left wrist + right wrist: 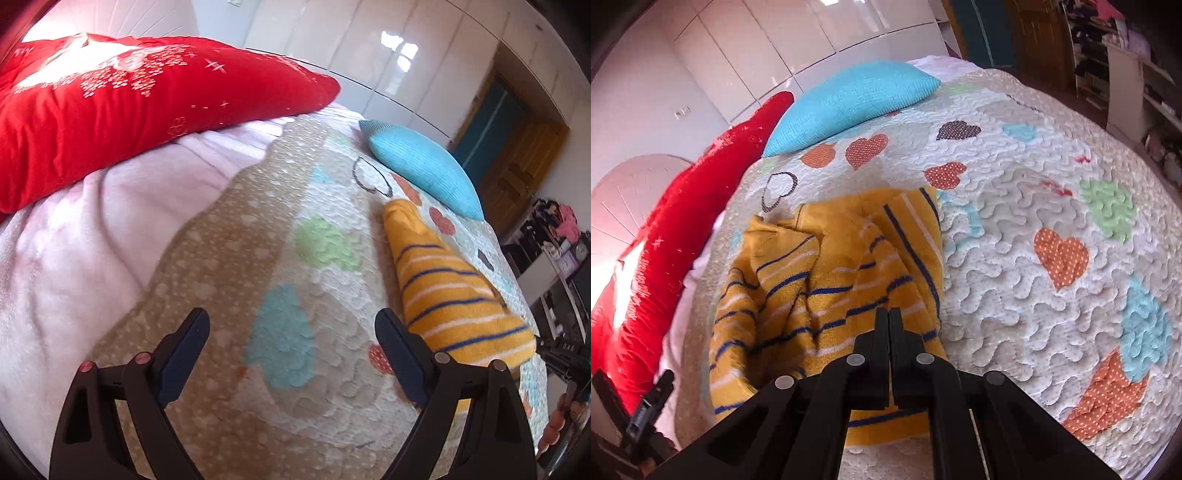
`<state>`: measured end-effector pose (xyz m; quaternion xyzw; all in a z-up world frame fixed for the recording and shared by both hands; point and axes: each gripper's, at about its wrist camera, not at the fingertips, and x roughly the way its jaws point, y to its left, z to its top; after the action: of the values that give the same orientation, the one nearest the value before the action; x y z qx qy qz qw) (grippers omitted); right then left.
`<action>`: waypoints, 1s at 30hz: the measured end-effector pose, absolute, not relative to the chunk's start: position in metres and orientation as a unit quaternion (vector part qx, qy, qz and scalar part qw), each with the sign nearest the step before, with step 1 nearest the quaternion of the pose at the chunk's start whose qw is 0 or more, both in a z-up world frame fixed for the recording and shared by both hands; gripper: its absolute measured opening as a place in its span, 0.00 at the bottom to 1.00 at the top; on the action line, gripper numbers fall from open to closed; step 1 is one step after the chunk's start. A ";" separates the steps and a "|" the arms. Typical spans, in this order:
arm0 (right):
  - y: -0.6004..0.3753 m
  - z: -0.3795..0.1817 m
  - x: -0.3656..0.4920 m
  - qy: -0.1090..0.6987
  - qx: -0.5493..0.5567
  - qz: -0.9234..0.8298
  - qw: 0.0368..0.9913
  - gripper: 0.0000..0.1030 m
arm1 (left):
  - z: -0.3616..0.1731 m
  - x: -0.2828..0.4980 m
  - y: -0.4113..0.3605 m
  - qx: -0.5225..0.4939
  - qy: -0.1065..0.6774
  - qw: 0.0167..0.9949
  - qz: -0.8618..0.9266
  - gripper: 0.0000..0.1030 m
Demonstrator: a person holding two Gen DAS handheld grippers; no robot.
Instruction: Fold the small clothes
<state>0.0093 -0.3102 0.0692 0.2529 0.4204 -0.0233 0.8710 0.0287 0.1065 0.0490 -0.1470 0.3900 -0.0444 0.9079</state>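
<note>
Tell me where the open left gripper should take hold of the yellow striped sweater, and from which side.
Likely the near hem corner on its own side. The yellow striped sweater lies crumpled on the heart-patterned quilt, and the right gripper is shut on its near edge. The left gripper hangs open beside it, so it should come in low from the left and pinch the loose edge there.

Fuzzy knitted striped sweater (pixel 827 280) on a stitched, puckered cloth quilt (pixel 1015 258).

White letters on the red pillow (pixel 110 96) — partly cut off, unreadable
</note>
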 end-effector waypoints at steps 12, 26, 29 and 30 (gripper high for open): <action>-0.245 0.052 0.072 0.454 0.296 0.127 0.831 0.70 | 0.067 -0.003 0.063 -0.102 0.399 0.908 -0.077 0.88; -0.256 0.101 0.047 0.378 0.222 0.096 0.894 0.16 | 0.078 -0.007 0.056 -0.068 0.405 0.909 -0.073 0.88; -0.299 0.079 0.030 0.392 0.250 0.051 0.884 0.16 | 0.077 0.000 0.036 -0.067 0.411 0.904 -0.092 0.88; -0.312 0.068 0.025 0.401 0.260 0.037 0.878 0.16 | 0.076 0.002 0.027 -0.065 0.416 0.902 -0.100 0.88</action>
<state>0.0252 -0.3116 0.0679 0.2597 0.4011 0.0367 0.8777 0.0024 0.0273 0.0756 -0.0654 0.4157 -0.1001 0.9016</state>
